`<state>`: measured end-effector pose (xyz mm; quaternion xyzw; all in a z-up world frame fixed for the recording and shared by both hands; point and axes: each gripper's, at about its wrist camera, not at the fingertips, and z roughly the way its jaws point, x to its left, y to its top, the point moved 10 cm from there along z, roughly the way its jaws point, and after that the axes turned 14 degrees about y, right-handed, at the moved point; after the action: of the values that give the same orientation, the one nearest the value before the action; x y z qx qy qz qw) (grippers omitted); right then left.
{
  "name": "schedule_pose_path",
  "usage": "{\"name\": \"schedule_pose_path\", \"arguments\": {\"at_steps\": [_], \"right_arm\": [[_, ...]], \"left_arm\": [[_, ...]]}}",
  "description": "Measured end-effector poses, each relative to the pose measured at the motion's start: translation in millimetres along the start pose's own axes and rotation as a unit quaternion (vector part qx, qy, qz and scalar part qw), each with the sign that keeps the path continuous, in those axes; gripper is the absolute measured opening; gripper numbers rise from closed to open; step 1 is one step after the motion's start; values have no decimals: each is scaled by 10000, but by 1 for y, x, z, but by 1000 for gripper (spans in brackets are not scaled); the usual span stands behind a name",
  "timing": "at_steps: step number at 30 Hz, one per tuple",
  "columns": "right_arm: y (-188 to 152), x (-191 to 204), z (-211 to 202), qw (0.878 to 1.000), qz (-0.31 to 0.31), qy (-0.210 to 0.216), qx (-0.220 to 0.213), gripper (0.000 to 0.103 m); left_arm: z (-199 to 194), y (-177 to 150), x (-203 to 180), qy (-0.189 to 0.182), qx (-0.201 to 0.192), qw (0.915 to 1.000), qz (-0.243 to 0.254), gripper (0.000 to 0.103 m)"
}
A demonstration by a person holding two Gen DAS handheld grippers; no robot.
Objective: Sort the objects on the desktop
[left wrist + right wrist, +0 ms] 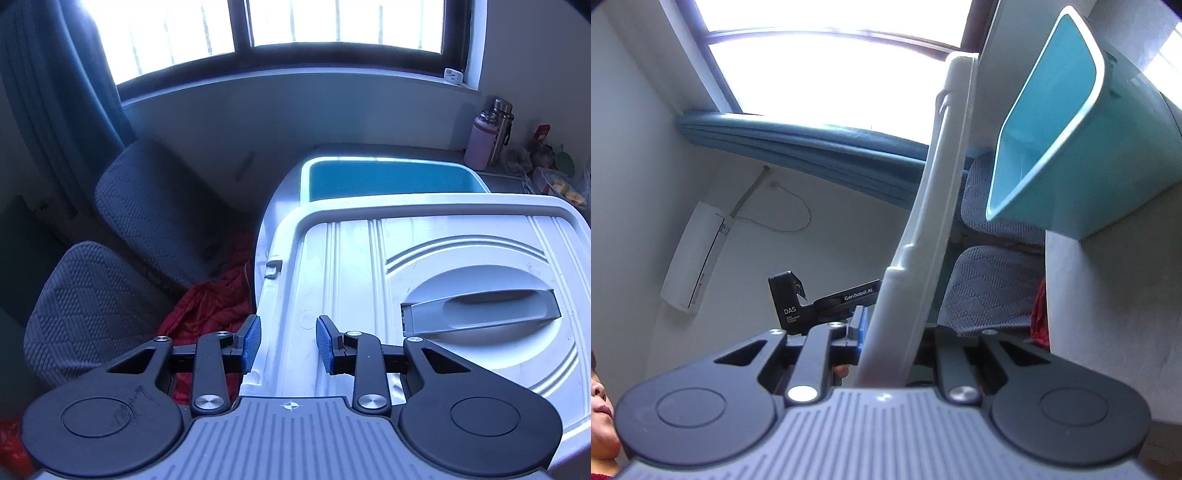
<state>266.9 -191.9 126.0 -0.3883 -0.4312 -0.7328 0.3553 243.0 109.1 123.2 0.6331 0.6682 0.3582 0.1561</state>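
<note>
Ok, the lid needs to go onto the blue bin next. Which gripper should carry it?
The right gripper. It is shut on the edge of the white lid, with the blue bin just ahead. The left gripper is open above the lid's edge and grips nothing; it could likely only steady.

One white ribbed plastic lid [351, 258] with one grey recessed handle [480, 312] is lying at the near end of the desk [502, 181]. One teal rectangular plastic bin [391, 181] is sitting behind it, toward the desk's far edge. Two bottles are standing at the far right corner: one pale pink bottle [480, 142] and one steel flask [500, 125]. Beside them some packets [554, 181] are piling up, perhaps three, too blurred to count. Two grey woven chair cushions [99, 306] are showing off the desk's left edge, with one red cloth [210, 306].
</note>
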Motion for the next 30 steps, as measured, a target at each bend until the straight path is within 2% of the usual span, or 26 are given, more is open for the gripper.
{"name": "schedule_pose_path", "arguments": {"at_steps": [10, 22, 30], "right_arm": [[40, -15, 30, 9998, -127, -52, -147, 18], [83, -36, 39, 9995, -114, -178, -215, 18], [121, -57, 42, 9994, 15, -323, -92, 18]], "left_arm": [[39, 55, 0, -147, -58, 9998, 88, 34], [82, 96, -16, -249, 17, 9996, 140, 34], [116, 116, -30, -314, 214, 9993, -55, 34]]}}
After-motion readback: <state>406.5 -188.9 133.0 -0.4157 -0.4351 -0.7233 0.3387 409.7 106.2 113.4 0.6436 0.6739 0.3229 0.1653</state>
